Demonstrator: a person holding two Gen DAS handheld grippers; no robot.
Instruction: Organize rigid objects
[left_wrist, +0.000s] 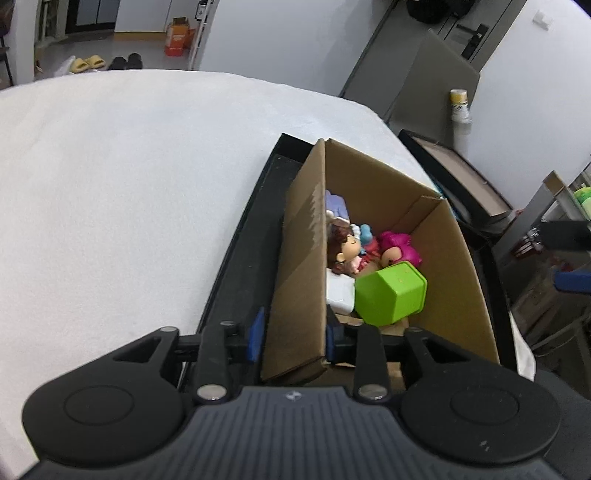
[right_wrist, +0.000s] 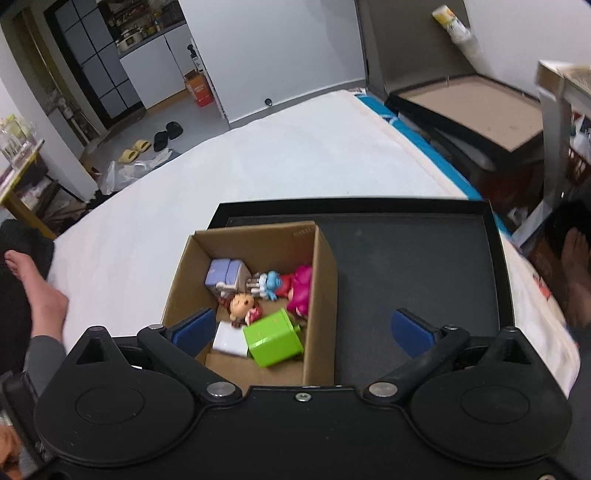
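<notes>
Cardboard box (right_wrist: 321, 295) sits in a shallow black tray (right_wrist: 424, 266) on a white bed (right_wrist: 258, 166). Inside lie a green cube container (right_wrist: 275, 341) tipped on its side, a white block (right_wrist: 229, 339), a brown-haired doll (right_wrist: 242, 305), a pink-haired doll (right_wrist: 300, 288), a blue figure (right_wrist: 272, 282) and a lilac toy (right_wrist: 225, 275). Left tongs (left_wrist: 293, 338) straddle the box's near wall, blue pads close on either side; whether they press it is unclear. Right tongs (right_wrist: 303, 330) hover over the box, spread wide, holding nothing.
</notes>
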